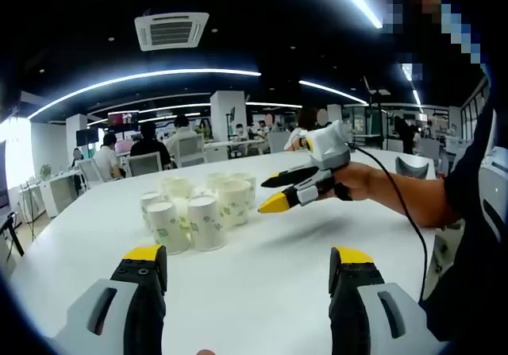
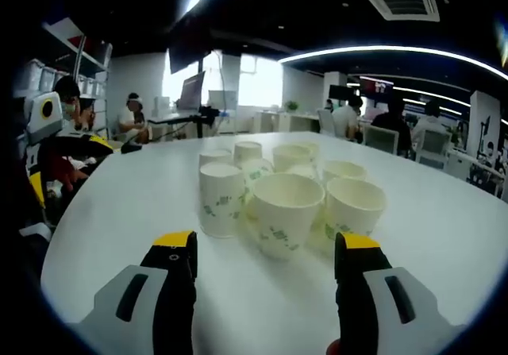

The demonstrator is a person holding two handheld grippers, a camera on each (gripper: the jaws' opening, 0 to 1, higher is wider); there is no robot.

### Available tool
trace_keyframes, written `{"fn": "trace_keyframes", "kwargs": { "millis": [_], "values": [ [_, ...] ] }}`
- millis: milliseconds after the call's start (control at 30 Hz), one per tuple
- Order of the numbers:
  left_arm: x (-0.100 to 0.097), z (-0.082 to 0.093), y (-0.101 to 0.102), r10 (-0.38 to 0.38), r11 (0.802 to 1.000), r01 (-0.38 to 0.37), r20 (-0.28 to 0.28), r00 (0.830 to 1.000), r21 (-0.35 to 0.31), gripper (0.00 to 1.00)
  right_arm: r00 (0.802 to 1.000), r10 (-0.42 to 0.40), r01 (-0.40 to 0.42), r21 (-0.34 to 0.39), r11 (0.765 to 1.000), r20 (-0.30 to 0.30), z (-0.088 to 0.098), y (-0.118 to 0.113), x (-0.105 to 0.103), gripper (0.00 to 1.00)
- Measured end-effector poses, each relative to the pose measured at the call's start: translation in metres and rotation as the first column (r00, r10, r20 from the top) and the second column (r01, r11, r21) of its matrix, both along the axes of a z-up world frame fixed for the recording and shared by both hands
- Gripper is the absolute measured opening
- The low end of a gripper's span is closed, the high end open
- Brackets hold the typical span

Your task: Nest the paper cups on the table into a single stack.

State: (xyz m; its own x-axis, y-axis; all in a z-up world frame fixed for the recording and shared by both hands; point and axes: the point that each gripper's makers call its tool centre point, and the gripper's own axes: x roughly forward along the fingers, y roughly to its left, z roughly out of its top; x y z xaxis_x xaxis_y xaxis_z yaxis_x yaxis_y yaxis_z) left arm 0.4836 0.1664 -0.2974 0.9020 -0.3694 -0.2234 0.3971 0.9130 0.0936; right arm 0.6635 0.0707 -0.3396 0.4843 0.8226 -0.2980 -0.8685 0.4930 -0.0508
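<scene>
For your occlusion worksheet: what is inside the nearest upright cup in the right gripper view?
The nearest cup stands mouth up, and the part of its inner wall that shows is bare. Its near rim hides the bottom. More cups stand behind it on the table.

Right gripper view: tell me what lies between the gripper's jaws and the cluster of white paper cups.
Nothing: in the right gripper view only bare white table separates the open right gripper from the white paper cups.

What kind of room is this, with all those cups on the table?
Most likely an open-plan office or shared workspace. People sit at desks in the background, a ceiling air-conditioning unit and long strip lights hang overhead, and the paper cups stand on a large white table.
</scene>
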Motion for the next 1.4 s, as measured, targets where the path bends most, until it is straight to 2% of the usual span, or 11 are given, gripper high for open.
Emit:
{"fn": "trace_keyframes", "kwargs": {
  "millis": [367, 500, 700, 933, 1400],
  "values": [
    [0.0, -0.006, -0.001, 0.006, 1.0, -0.006, -0.006, 1.0, -0.014, 0.85, 1.0, -0.021, 0.021, 0.005, 1.0, 0.006, -0.003, 0.01, 0.018, 0.65],
    [0.0, -0.007, -0.004, 0.0, 0.999, 0.0, -0.005, 1.0, -0.04, 0.84, 1.0, -0.02, 0.02, 0.008, 1.0, 0.019, -0.001, 0.014, 0.023, 0.61],
    [-0.001, -0.009, -0.012, -0.02, 1.0, 0.02, -0.011, 1.0, -0.022, 0.84, 0.999, -0.021, 0.021, 0.005, 1.0, 0.031, -0.003, 0.019, 0.027, 0.56],
    [-0.002, -0.009, -0.023, -0.048, 0.999, 0.048, -0.006, 0.999, -0.016, 0.84, 0.999, -0.029, 0.029, 0.01, 1.0, 0.02, -0.01, 0.02, 0.029, 0.53],
    [-0.004, -0.013, -0.038, -0.092, 0.996, 0.092, -0.009, 0.996, -0.001, 0.83, 1.0, -0.019, 0.018, 0.009, 1.0, 0.025, -0.011, 0.029, 0.034, 0.48]
  ]
}}
